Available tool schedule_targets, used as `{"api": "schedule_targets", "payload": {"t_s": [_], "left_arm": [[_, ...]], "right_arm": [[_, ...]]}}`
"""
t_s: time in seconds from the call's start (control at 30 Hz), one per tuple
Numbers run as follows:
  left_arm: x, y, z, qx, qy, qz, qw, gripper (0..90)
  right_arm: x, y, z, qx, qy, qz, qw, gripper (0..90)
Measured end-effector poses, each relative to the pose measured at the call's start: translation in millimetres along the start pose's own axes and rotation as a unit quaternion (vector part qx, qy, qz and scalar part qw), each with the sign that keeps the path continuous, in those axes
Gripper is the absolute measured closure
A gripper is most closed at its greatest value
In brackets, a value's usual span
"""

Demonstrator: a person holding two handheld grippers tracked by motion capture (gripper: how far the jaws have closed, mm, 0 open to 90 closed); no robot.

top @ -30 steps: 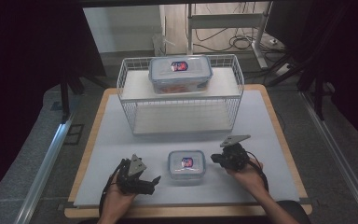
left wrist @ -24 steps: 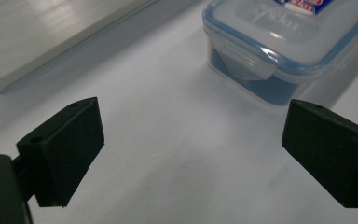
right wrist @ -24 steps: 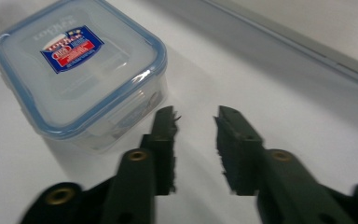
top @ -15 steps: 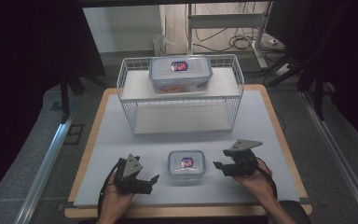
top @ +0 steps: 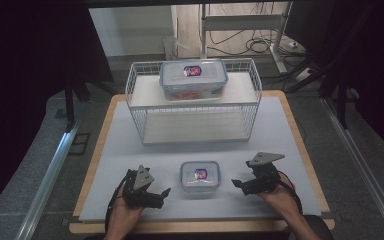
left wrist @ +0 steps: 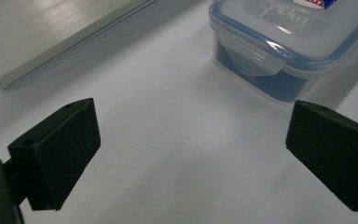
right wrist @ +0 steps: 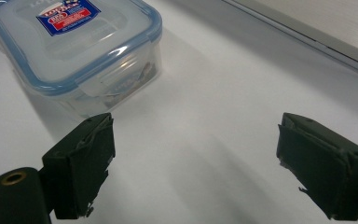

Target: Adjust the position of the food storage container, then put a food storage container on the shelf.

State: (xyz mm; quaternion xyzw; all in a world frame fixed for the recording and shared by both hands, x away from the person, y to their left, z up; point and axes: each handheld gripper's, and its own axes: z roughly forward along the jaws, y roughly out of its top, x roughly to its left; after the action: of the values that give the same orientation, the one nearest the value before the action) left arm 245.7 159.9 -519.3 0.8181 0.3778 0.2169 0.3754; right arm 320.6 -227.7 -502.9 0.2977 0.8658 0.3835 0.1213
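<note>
- Small container (top: 199, 176): a clear plastic box with a blue-rimmed snap lid and a red-and-blue label, standing upright on the tabletop (top: 280, 130) in front of the wire rack (top: 194, 100), well apart from it.
- Large container (top: 193, 78): same type, sits on the upper shelf of the wire rack.
- Left tool (top: 152, 195): positioned just left of the small container, apart from it. Jaws stand wide apart and hold nothing; the left gripper view shows bare tabletop between them.
- Right tool (top: 241, 183): positioned just right of the small container, apart from it. Jaws likewise spread wide, nothing between them.
- Handling judgement: walls are stiff and should not crush. Smooth plastic is likely slippery under the pads. Some contents show through the wall, so weight is probably light to moderate.
- Latch flap (left wrist: 254, 53): hinged, and may flex or pop; avoid clamping it.
- Recommended hold: grip across two opposite flat walls below the lid rim, or press inward with one tool on each side, keeping the box level.
</note>
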Motion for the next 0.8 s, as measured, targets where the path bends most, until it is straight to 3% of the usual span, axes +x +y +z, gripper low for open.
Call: {"api": "schedule_targets", "payload": {"t_s": [0.27, 0.53, 0.8], "left_arm": [[-0.2, 2.3, 1.1, 0.012, -0.009, -0.018, 0.9997, 3.3], [-2.7, 5.6, 0.9, 0.019, -0.009, -0.015, 0.9997, 3.2], [-0.6, 12.4, -0.1, 0.01, -0.039, -0.035, 0.9986, 2.3]], "right_arm": [[-2.7, -0.5, 0.1, 0.002, -0.006, 0.005, 1.0, 9.6], [-0.9, 1.7, 2.7, 0.002, -0.009, 0.009, 0.9999, 7.6], [3.4, 7.7, 0.8, 0.001, 0.002, 0.012, 0.9999, 3.4]]}}
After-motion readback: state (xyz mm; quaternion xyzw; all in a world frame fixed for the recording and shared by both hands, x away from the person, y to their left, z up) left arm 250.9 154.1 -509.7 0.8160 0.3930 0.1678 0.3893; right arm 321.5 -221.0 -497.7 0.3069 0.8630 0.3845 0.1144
